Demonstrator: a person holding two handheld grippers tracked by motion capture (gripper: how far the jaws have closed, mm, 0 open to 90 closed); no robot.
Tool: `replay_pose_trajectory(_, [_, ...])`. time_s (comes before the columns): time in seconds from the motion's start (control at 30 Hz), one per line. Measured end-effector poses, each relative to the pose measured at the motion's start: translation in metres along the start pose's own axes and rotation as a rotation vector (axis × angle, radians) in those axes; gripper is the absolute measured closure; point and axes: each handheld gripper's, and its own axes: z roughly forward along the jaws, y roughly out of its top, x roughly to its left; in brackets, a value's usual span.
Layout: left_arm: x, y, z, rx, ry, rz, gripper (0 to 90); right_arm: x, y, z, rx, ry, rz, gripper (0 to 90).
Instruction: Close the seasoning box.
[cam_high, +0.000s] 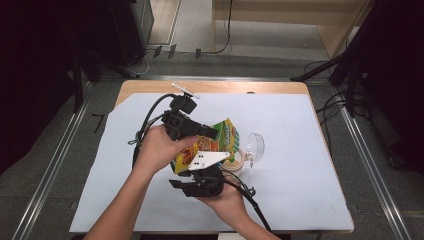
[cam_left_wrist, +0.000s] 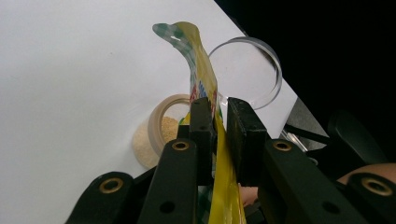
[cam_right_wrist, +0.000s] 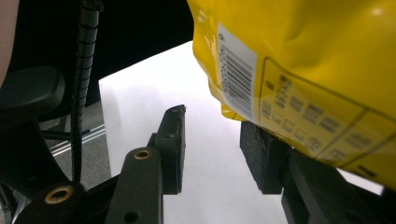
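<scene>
A: High view. Which parts are concealed?
B: The lower half of the yellow packet (cam_high: 220, 142) lies behind the left hand (cam_high: 157, 147) and the grey plate; the beige bowl (cam_high: 235, 160) shows as a sliver beside them. Print on the packet is too small to read.

A: Left gripper view?
B: The packet's lower end leaves the bottom edge; the black jaws cover part of the bowl and the clear lid (cam_left_wrist: 252, 70).

A: Right gripper view?
B: The packet is cut off at the top and right edges and hides the right-hand jaw's tip. Its small table of text is blurred.
</scene>
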Motion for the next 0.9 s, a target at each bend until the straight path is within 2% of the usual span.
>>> replay_pose_trajectory(0.23, [0.002, -0.005, -0.002, 0.008, 0.0, 0.005, 81.2, 0.0, -0.006, 0.004, -0.004, 0.011, -0.017, 57.3])
replay_pose_trajectory(0.43, [0.003, -0.008, -0.004, 0.019, -0.002, 0.021, 82.5, -0.001, -0.01, 0.006, 0.0, 0.037, -0.002, 54.8])
replay_pose_trajectory(0.7, [0.005, -0.013, -0.002, 0.024, -0.015, 0.022, 82.9, -0.001, -0.015, 0.01, 0.013, 0.034, -0.026, 54.5])
replay_pose_trajectory(0.9, [0.009, -0.014, 0.006, 0.038, -0.031, 0.022, 82.9, -0.003, -0.018, 0.01, 0.026, 0.027, -0.04, 54.5])
